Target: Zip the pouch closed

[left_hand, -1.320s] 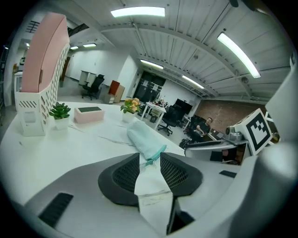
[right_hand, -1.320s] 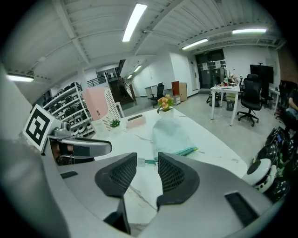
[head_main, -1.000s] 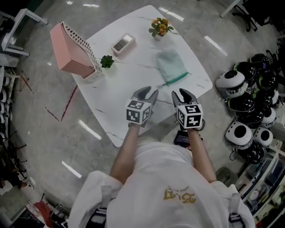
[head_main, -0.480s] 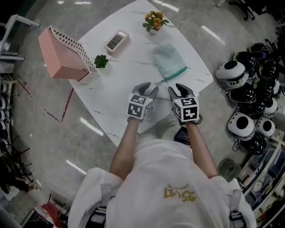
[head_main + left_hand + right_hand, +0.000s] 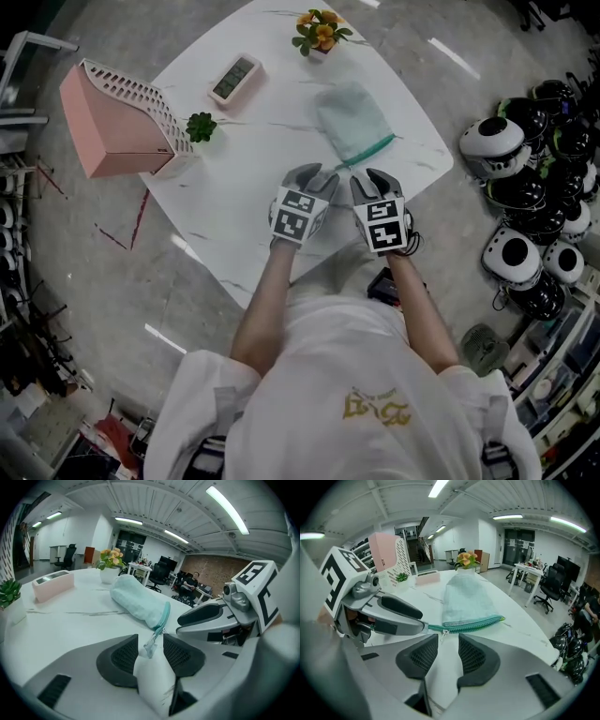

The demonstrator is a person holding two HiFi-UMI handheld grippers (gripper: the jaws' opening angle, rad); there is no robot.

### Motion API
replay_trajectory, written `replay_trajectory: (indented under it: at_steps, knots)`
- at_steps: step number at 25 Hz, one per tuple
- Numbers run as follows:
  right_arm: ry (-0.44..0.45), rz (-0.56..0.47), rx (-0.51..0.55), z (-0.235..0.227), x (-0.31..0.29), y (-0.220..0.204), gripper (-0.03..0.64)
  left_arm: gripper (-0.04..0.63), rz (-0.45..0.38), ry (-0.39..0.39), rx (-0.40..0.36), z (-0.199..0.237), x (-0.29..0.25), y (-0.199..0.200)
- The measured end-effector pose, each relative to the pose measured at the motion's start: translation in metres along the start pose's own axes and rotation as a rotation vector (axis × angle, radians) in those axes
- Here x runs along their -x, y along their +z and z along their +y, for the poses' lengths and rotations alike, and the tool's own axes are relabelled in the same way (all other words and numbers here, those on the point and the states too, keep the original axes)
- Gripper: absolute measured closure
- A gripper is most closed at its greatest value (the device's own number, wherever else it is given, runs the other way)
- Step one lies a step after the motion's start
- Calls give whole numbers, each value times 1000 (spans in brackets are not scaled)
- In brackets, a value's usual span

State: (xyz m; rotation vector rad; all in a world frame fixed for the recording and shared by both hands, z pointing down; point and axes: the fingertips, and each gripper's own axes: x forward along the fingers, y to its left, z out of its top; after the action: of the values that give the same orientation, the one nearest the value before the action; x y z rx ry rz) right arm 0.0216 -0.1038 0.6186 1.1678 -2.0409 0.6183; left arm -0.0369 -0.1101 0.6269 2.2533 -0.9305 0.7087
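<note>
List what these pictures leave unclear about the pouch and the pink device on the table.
- Whether the zipper is meshed shut: too small in the head view, and seen at a low angle in both gripper views.
- What the pouch holds: its own fabric hides it in every view.
- What the pink device displays: too small in the head view, and nearly edge-on in the left gripper view.

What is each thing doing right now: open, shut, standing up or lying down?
Pouch: lying flat on the table; zip open or shut, cannot tell.
Left gripper: fingers apart, just been opening; zip's tail end between them, not pinched.
Right gripper: fingers apart, nothing between them.
Flower pot: standing upright.
Small plant: standing upright.
Pink rack: standing upright.
</note>
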Motion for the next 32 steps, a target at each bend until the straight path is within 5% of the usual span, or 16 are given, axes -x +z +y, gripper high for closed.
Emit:
replay_trajectory:
  at_steps: [13,32]
  knots:
    - [-16,10,150,7,-25,-2,516,497,30,41,-128,-1,-16,-3]
    - [23,45,156,6,-25,-4,601,560,50,37,-148,-2,-13,-3]
